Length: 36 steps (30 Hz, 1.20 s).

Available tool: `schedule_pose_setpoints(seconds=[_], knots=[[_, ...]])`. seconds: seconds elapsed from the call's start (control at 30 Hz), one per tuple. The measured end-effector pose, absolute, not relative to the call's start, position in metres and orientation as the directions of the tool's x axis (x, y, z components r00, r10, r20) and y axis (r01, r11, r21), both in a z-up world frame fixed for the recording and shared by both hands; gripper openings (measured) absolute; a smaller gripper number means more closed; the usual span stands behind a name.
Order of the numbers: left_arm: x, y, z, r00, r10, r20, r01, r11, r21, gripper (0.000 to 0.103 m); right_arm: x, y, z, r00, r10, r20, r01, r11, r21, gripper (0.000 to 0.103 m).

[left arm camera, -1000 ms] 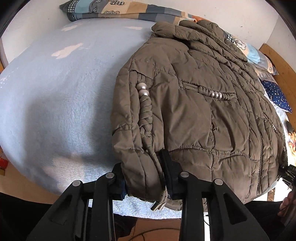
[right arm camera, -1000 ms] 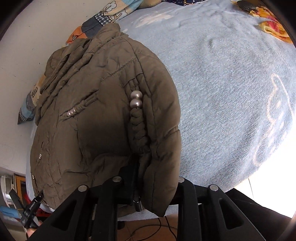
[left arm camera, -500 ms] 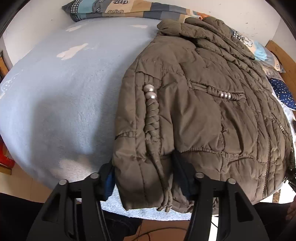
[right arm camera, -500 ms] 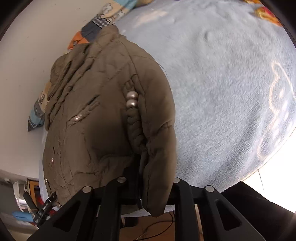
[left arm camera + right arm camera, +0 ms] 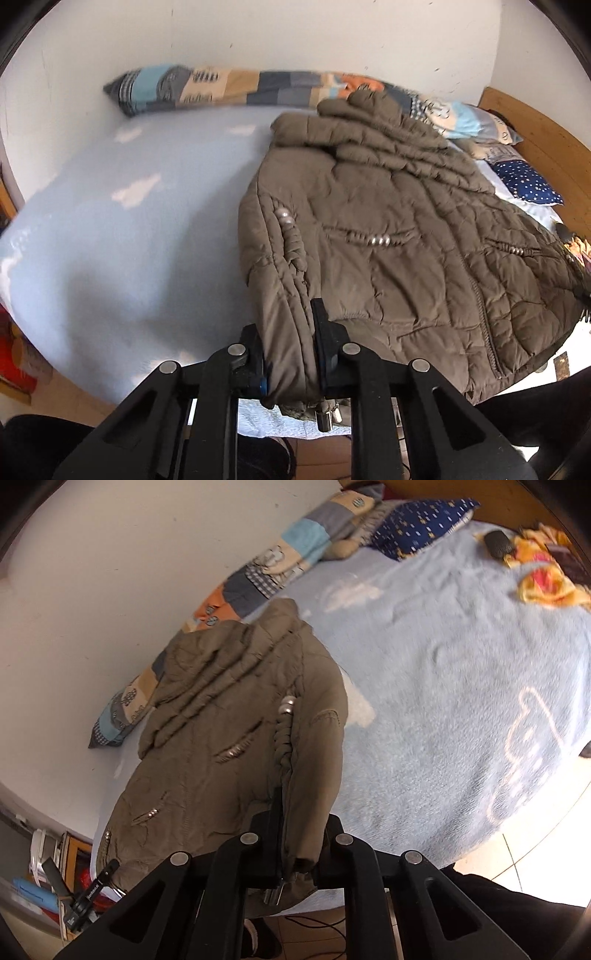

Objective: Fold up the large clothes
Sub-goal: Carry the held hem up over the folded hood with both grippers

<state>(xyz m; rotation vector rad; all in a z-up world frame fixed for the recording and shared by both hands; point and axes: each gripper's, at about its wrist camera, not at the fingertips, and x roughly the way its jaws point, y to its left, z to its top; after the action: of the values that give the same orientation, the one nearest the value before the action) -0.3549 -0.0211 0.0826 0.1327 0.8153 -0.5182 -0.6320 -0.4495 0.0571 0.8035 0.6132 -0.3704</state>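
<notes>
Olive-brown quilted puffer jacket [image 5: 399,236]: spread on the pale blue fleece bed cover [image 5: 122,236], hem at the bed's near edge.
Your left gripper [image 5: 290,343]: jaws clamped on the hem's left corner.
Your right gripper [image 5: 301,834]: jaws clamped on the opposite hem corner.

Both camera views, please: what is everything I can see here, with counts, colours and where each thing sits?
Puffer jacket: one, olive-brown, flat on the bed, hem corners at the near edge.
Blanket: one, light blue, covering the bed.
Patchwork pillow: one long, multicoloured, along the wall.
Starred cushion: one, navy, by the headboard.
Headboard: one, wooden, at the bed's end.
Yellow-red cloth: one, far corner of the bed.
Left hand-held gripper: one, black, clamped on a hem corner.
Right hand-held gripper: one, black, clamped on the other corner.
</notes>
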Motion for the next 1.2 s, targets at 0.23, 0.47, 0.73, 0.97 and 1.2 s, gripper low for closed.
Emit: schedule_pose_setpoints(seconds=[0.23, 0.47, 0.73, 0.97, 1.2], knots=[[-0.362, -0.006, 0.105, 0.558, -0.436, -0.706, 0.534, 0.84, -0.097, 0.017, -0.649, -0.439, 0.083, 0.796, -0.071, -0.602, 0.475, 0.689, 0.547, 0.01], [-0.35, -0.003, 0.137, 0.569, -0.479, -0.668, 0.587, 0.806, -0.078, 0.017, -0.648, -0.445, 0.117, 0.839, -0.082, -0.538, 0.419, 0.73, 0.541, 0.01], [-0.32, -0.02, 0.197, 0.621, -0.533, -0.574, 0.615, 0.786, -0.065, 0.018, -0.621, -0.463, 0.17, 0.883, -0.12, -0.453, 0.376, 0.758, 0.533, 0.01], [-0.289, -0.037, 0.235, 0.647, -0.56, -0.518, 0.614, 0.785, -0.081, 0.019, -0.585, -0.489, 0.211, 0.898, -0.171, -0.405, 0.382, 0.759, 0.526, 0.01], [-0.239, -0.056, 0.258, 0.642, -0.583, -0.498, 0.608, 0.783, -0.133, 0.019, -0.529, -0.517, 0.24, 0.894, -0.212, -0.396, 0.4, 0.776, 0.487, 0.01]])
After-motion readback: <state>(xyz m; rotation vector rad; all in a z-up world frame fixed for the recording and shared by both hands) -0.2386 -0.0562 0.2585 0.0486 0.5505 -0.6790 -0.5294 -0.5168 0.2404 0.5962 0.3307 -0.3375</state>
